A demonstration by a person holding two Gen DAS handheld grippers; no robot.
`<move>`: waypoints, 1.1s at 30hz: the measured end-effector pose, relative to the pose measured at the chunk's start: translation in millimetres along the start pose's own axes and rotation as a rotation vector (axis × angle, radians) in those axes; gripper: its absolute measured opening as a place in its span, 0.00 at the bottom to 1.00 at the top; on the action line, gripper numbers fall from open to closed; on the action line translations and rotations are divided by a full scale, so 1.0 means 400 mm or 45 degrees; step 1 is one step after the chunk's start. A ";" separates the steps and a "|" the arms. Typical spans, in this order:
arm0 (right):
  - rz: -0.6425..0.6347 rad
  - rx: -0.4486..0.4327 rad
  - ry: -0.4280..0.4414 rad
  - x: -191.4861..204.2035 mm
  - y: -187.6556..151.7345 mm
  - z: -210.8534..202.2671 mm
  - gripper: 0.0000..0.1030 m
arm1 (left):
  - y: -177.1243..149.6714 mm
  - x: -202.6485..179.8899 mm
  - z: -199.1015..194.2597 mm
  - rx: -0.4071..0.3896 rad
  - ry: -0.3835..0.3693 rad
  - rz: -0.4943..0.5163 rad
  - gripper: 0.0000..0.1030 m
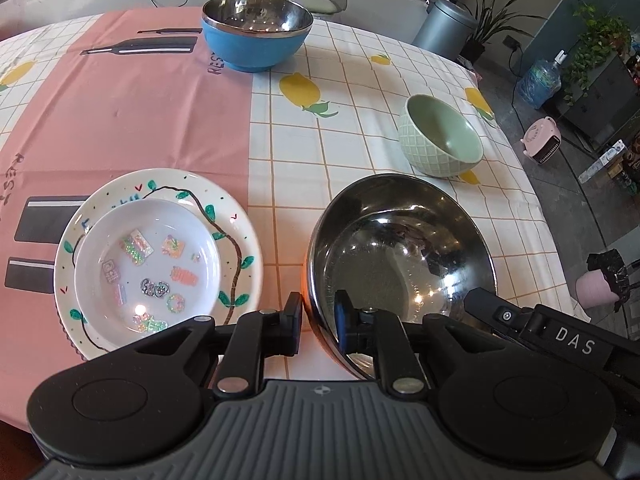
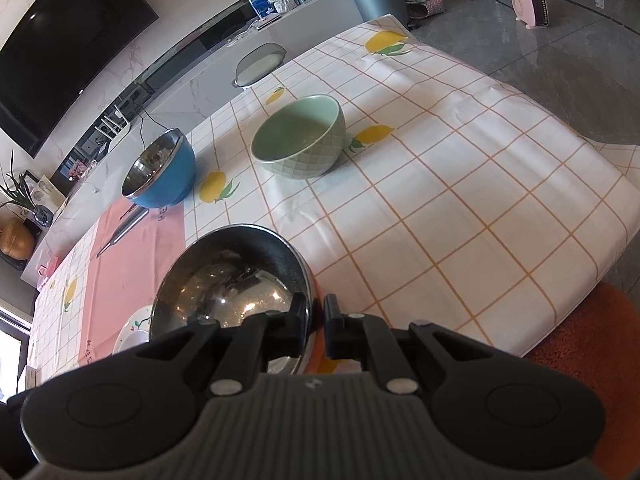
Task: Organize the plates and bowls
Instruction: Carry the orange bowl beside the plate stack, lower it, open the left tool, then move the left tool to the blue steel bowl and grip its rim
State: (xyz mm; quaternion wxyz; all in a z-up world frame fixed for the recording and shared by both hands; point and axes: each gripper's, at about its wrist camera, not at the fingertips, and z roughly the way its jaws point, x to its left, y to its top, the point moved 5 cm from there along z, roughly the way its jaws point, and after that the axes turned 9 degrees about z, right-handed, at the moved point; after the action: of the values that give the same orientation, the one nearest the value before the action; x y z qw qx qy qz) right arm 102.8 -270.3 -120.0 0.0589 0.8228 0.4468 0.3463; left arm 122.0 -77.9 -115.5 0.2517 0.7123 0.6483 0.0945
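1. Steel is what both tongs grip: a round, shiny stainless-steel bowl with an orange outer wall [image 1: 400, 256] sits at the near edge of the counter [image 1: 168, 120], which wears a pink and white checked cloth with yellow lemons.
2. Left tongs [image 1: 318, 320] pinch the near-left rim of this bowl, 1 finger outside the wall and 1 inside.
3. Right tongs [image 2: 316, 328] pinch the bowl's near-right rim the same way, 1 finger in the bowl and 1 outside against the orange wall.
4. In the left wrist view the right tool enters at the lower right, a black arm marked "DAS" reaching the bowl's rim.
5. Just left of the steel bowl lies a white plate painted with a brown vine and green leaves [image 1: 236, 216], carrying a smaller white dish with glittery stickers [image 1: 148, 260].
6. Farther back on the cloth stands a pale green ceramic bowl with a diamond-patterned wall [image 1: 440, 136], upright and apart from the rest.
7. At the far side stands a blue bowl with a steel lining [image 1: 256, 32], also upright.
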 end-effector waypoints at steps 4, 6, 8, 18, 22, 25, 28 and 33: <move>-0.023 -0.011 -0.013 0.009 0.008 0.010 0.06 | 0.016 -0.002 0.005 -0.015 0.018 0.016 0.18; -0.024 -0.011 -0.013 0.012 0.013 0.015 0.06 | 0.019 -0.001 0.007 -0.012 0.022 0.015 0.18; -0.025 -0.010 -0.010 0.013 0.016 0.017 0.06 | 0.018 -0.003 0.008 -0.007 0.022 0.023 0.18; -0.043 -0.050 0.027 0.027 0.023 -0.015 0.40 | 0.030 -0.014 -0.042 -0.122 0.002 0.072 0.53; -0.051 -0.076 0.028 0.029 0.030 -0.036 0.41 | 0.047 0.001 -0.071 -0.177 0.029 0.073 0.54; -0.060 -0.095 0.041 0.038 0.039 -0.052 0.42 | 0.065 0.021 -0.093 -0.229 0.056 0.063 0.55; -0.086 -0.114 0.056 0.058 0.047 -0.062 0.44 | 0.085 0.044 -0.117 -0.279 0.080 0.052 0.57; -0.143 -0.118 0.083 0.106 0.055 -0.059 0.47 | 0.108 0.096 -0.142 -0.324 0.077 -0.016 0.57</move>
State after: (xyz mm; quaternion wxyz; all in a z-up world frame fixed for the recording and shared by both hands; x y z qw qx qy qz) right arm 118.7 -255.3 -71.3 0.1016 0.7811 0.4774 0.3894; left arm 139.0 -28.8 -53.3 0.3209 0.6674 0.6429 0.1958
